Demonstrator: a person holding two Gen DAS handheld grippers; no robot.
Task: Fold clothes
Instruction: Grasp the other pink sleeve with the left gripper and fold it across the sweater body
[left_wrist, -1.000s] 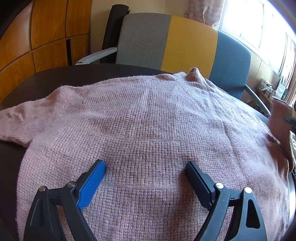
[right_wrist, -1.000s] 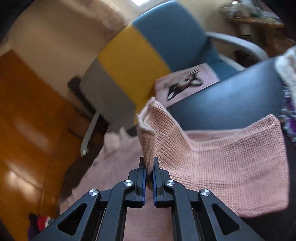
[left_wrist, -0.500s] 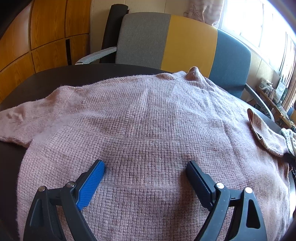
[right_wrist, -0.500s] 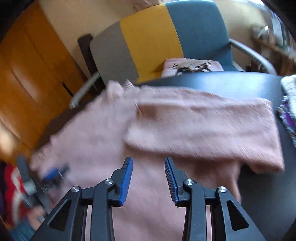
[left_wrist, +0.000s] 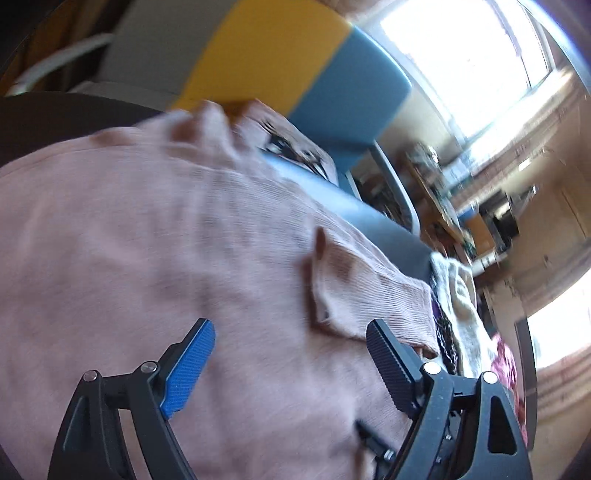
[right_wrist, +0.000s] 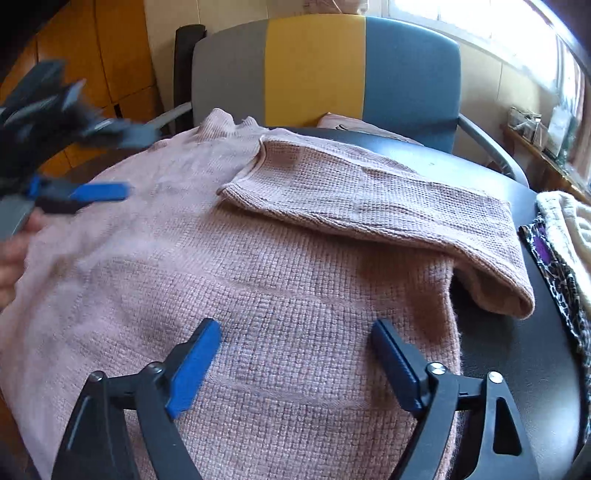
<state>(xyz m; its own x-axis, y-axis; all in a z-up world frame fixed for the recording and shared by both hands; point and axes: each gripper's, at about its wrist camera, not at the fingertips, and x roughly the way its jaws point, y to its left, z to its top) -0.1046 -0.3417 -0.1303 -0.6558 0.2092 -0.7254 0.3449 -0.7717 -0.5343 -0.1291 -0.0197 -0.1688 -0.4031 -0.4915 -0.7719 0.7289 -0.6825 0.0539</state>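
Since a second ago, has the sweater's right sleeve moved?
Yes. The sleeve, then held up against the chair, now lies folded across the sweater; the right gripper has just opened, empty.

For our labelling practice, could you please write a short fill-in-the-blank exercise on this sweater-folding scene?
1. The pink sweater lies on a dark ____.
2. One sleeve is folded ____ the sweater's body.
3. The right gripper has its fingers ____, with nothing held.
4. Behind the table stands a chair striped grey, ____ and blue.

Missing words: table; over; open; yellow
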